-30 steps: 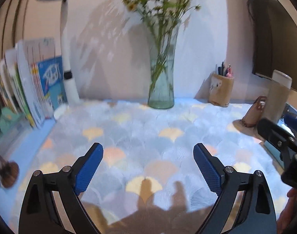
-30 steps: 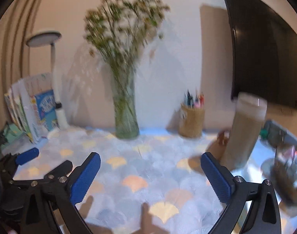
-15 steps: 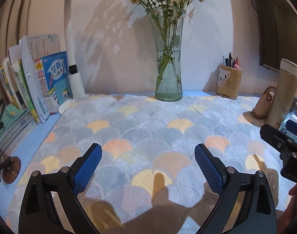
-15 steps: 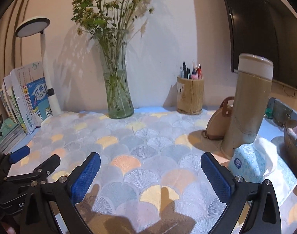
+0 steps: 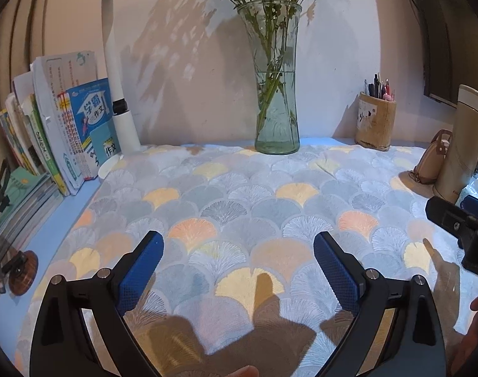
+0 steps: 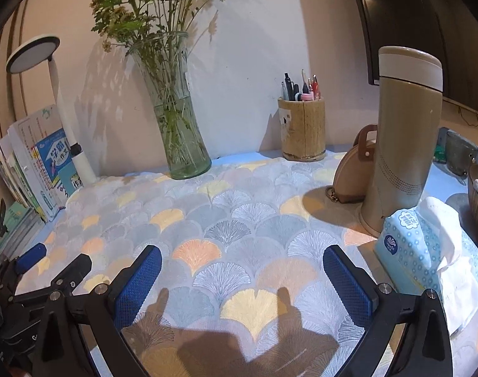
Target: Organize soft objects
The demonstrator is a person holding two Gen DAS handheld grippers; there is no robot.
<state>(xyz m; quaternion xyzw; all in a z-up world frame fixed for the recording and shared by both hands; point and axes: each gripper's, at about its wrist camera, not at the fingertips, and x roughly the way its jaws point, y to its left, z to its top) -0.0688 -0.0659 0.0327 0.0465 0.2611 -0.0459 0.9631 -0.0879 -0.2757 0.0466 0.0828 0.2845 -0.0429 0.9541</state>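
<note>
Nothing grasped yet: left claw (image 5: 239, 264) and right claw (image 6: 242, 278) both hover released over the counter cloth (image 6: 239, 220). The tissue pack (image 6: 427, 245) lies just right of the right claw; reaching it looks like the next move.

A soft tissue pack (image 6: 418, 245), light blue with small dotted flowers, lies at the desk's right edge, 1 white tissue (image 6: 446, 235) pulled up from its top. A fan-patterned cloth (image 6: 239, 220) lies spread flat over the desk.
</note>
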